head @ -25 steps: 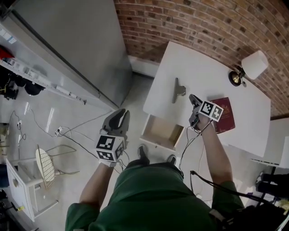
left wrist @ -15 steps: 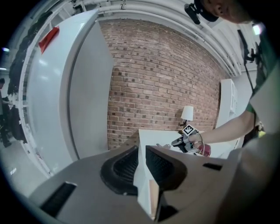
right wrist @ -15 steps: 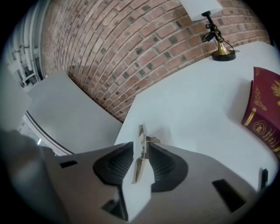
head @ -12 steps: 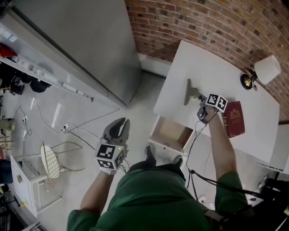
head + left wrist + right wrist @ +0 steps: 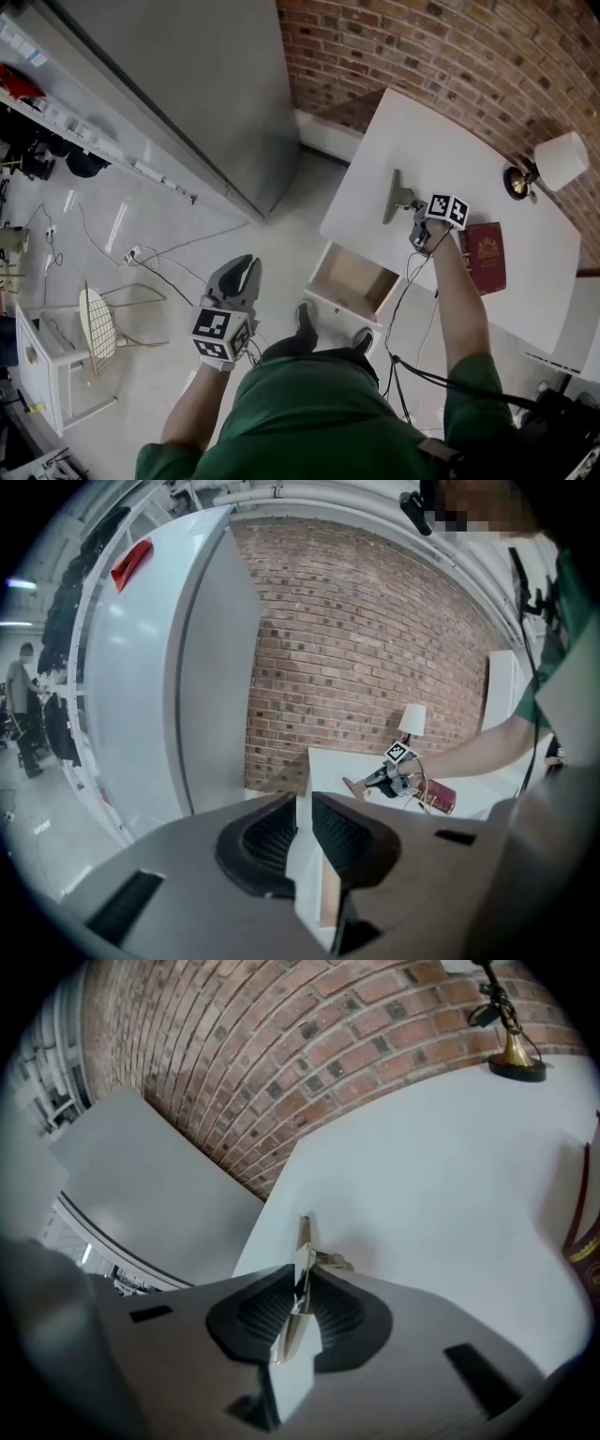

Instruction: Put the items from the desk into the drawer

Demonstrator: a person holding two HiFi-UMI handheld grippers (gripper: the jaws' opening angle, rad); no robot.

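The right gripper (image 5: 300, 1286) is clamped on a thin metal clip (image 5: 302, 1262) that lies near the front edge of the white desk (image 5: 441, 141), just left of a red book (image 5: 485, 256). The open drawer (image 5: 352, 277) juts out below that edge. The left gripper (image 5: 303, 832) hangs well to the desk's left above the floor, its jaws a narrow gap apart with nothing between them.

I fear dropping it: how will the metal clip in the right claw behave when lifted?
The metal clip looks thin and stiff, so it probably will not bend. Its shiny faces might slip in the right claw. It sticks out well past the jaws, so it may pivot.
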